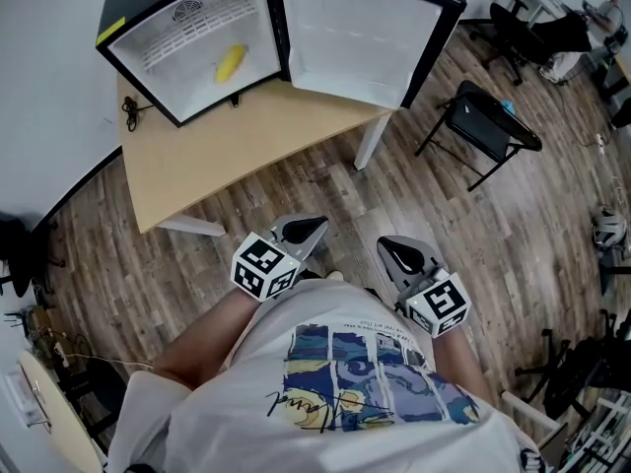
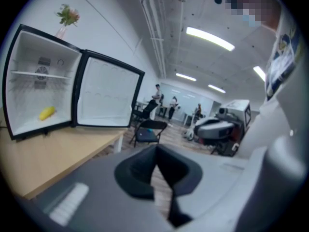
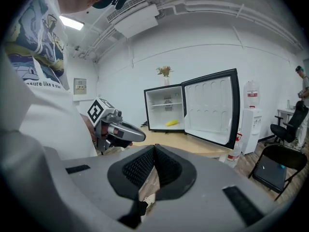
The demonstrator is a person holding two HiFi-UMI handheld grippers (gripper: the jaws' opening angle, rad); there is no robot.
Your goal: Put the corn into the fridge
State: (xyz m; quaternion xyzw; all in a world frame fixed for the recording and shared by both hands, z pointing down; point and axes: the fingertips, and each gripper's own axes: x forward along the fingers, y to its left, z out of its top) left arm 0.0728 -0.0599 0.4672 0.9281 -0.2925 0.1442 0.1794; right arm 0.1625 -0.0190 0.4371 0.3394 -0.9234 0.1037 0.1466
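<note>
While both gripper views show corn, only the right's shows a dispenser.

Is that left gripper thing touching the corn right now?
Apart. The head view shows the corn inside the fridge, the left gripper held near the person's body, floor between them.

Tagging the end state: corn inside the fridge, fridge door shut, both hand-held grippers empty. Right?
Wrong on the door: the head view shows the fridge door wide open. The corn does lie inside the fridge, and the left hand-held gripper and right hand-held gripper are both empty.
</note>
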